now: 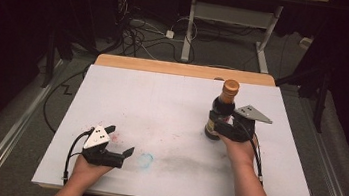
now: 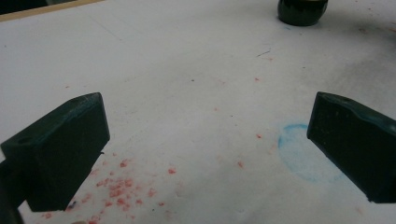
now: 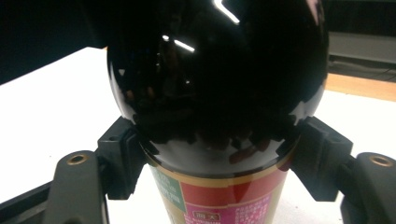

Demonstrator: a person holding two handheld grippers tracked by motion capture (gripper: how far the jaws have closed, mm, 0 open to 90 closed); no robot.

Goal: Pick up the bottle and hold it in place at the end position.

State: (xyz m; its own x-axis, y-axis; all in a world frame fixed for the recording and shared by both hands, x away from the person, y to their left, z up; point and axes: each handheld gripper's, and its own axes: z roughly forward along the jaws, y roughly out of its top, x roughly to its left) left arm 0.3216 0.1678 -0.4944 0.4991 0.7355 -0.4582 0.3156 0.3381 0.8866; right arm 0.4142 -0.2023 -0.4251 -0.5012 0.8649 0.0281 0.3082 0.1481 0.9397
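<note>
From above, your right gripper sat at the right half of the white table, its jaws on either side of the dark bottle, which stood upright there, well back from the near edge. That view gave what the gripper cameras did not: the orange cap on the bottle's neck, the wooden strip along the table's far edge, and your left gripper resting low near the front left, well apart from the bottle. Your right gripper view showed the contact up close: both black pads sat against the bottle just under its rounded shoulder, above a red and green label, so the jaws were pinching the bottle. The glass was near black and glossy; its contents could not be told. Your left gripper view showed its jaws spread wide with nothing between them, red specks on the table by one jaw, a faint blue ring by the other, and the bottle's base far off at the top edge.
</note>
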